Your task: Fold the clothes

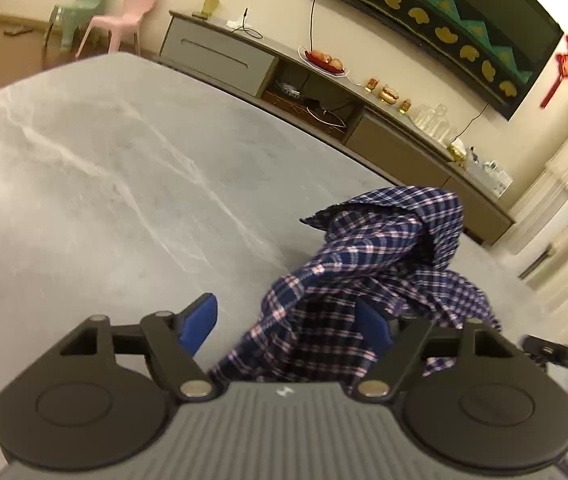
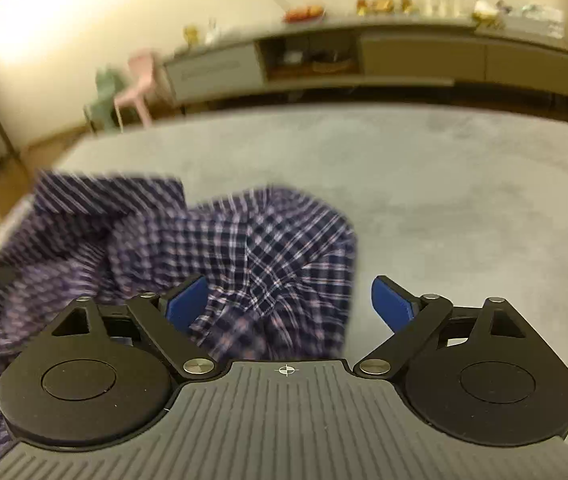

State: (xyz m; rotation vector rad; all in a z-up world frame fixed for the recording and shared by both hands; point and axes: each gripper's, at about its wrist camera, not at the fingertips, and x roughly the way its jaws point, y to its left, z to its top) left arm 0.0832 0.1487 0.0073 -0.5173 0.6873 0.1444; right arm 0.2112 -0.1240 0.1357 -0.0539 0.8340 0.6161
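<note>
The left claw (image 1: 288, 320) stands open. Shirt (image 1: 368, 272) fabric lies between its jaws and drapes over the right pad, but the pads do not press on it; nothing is held. The right claw (image 2: 292, 304) stands wide open, with the shirt's nearest fold lying between its jaws, untouched by the right pad. Whether the left pad brushes the cloth cannot be told.

The shirt is a dark blue plaid garment lying crumpled in a heap on the grey surface (image 1: 103, 168), near its close edge. One part rises in a peak on the far side of the heap. The task is at an early stage: nothing is spread flat yet.

Handling, as judged: the fabric is light, soft and limp. It will sag and bunch when lifted and will not hold a shape. It is not fragile. Take hold at an edge, such as a hem, shoulder seam or collar, not at the middle of the heap, so the garment hangs open. No such edge can be identified in the heap.

Both claws point downward and forward over the heap. The right wrist view is blurred.

Beyond the surface stands a low cabinet (image 1: 219, 54), against the wall.
</note>
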